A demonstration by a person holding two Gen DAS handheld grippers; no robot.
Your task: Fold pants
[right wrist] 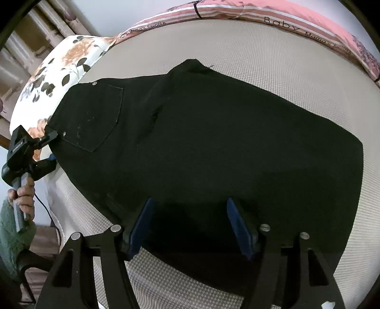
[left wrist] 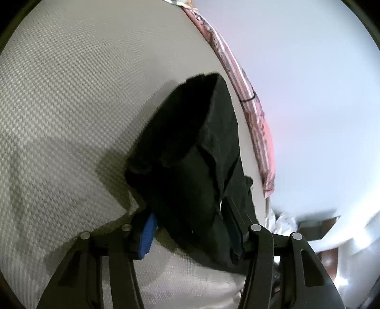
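Black pants (right wrist: 213, 142) lie spread on a pale woven bed cover (right wrist: 273, 61), with a back pocket (right wrist: 99, 116) at the left. My right gripper (right wrist: 190, 225) is open, its blue pads above the near edge of the pants. My left gripper (right wrist: 51, 147) shows at the far left of the right wrist view, with its jaws either side of the waistband edge. In the left wrist view the left gripper (left wrist: 190, 225) has the black cloth (left wrist: 190, 154) bunched between its wide-apart blue pads; whether it grips the cloth is unclear.
A floral pillow (right wrist: 54, 71) lies at the far left of the bed. A pink striped blanket (right wrist: 261, 14) runs along the far edge. A hand (right wrist: 23, 197) holds the left gripper's handle beside the bed edge.
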